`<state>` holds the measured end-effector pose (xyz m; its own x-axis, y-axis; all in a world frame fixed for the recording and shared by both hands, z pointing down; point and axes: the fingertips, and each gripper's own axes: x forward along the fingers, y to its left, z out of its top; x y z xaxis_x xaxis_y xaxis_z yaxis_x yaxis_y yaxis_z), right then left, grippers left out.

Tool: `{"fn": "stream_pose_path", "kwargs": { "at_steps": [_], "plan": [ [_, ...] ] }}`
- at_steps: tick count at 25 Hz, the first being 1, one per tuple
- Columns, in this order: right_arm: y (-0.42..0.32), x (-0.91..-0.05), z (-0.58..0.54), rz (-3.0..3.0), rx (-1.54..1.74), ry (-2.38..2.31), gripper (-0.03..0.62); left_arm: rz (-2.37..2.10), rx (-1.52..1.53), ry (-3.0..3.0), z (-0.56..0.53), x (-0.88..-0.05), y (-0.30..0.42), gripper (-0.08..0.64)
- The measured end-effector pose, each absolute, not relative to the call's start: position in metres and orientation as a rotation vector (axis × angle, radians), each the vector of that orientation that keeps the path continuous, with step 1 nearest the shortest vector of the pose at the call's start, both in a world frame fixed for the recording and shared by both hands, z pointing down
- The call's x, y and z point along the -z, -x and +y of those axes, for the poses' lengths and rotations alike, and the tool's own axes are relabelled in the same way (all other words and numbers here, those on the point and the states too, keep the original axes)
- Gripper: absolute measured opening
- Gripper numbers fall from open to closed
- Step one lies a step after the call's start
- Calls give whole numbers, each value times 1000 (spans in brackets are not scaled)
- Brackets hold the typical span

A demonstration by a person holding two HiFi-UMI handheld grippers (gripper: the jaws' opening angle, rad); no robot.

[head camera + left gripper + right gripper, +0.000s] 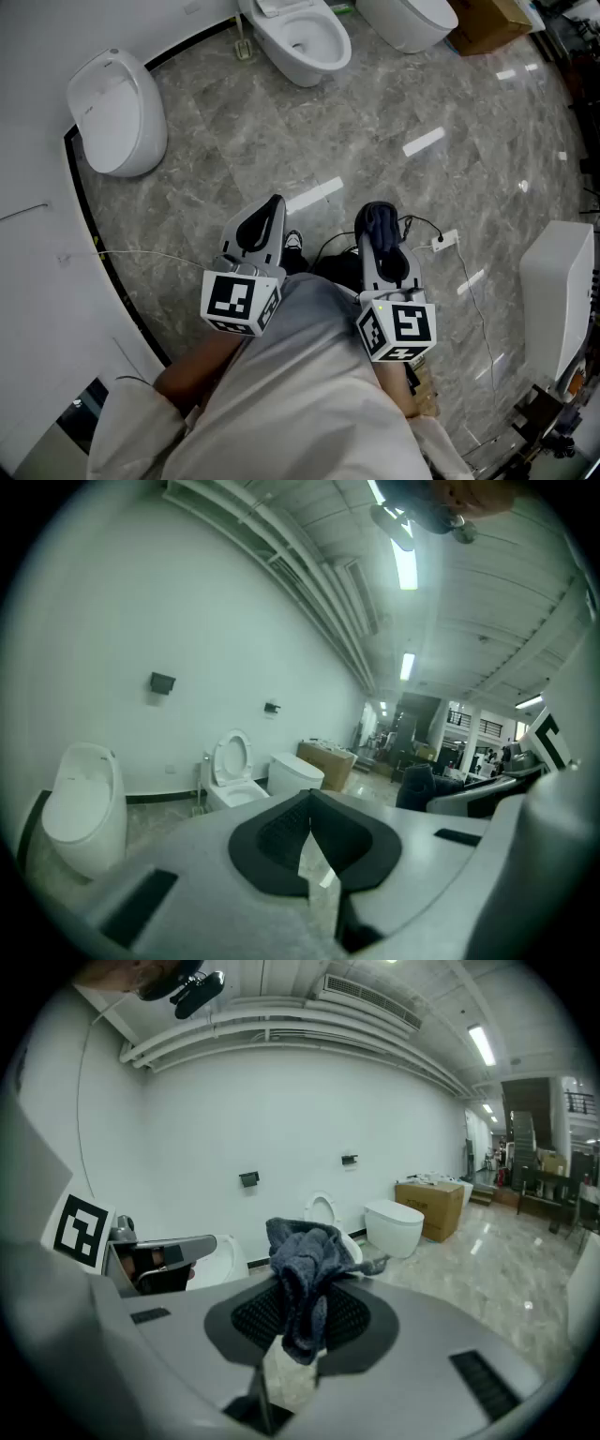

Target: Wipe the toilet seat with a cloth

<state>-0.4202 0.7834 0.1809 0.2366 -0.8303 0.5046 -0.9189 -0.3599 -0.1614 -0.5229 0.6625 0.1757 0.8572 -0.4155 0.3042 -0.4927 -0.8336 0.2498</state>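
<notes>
The white toilet (328,54) with its lid up stands far ahead against the wall; both gripper views also show this toilet (232,772) (322,1213) well beyond the jaws. A dark blue-grey cloth (380,225) (305,1265) is pinched in my right gripper (378,214) (300,1288), bunched over the fingertips and hanging down between the pads. My left gripper (272,202) (309,801) is shut with nothing in it, held beside the right one at waist height over the marble floor. From the left gripper view the cloth (415,785) shows at the right.
A white wall-side fixture (117,108) stands at the left. A second closed toilet (408,19) and a cardboard box (487,23) are at the back right. A white unit (558,291) stands at the right, and a cable with a power strip (442,244) lies on the floor.
</notes>
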Motion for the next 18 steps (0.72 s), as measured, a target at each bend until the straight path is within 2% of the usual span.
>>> {"fn": "stream_pose_path", "kwargs": {
  "at_steps": [9, 18],
  "plan": [
    [413, -189, 805, -1582, -863, -2395, 74, -528, -273, -2670, 686, -180, 517, 8],
    [409, -183, 787, -1888, -787, -2284, 74, -549, -333, -2691, 690, -188, 493, 8]
  ]
}}
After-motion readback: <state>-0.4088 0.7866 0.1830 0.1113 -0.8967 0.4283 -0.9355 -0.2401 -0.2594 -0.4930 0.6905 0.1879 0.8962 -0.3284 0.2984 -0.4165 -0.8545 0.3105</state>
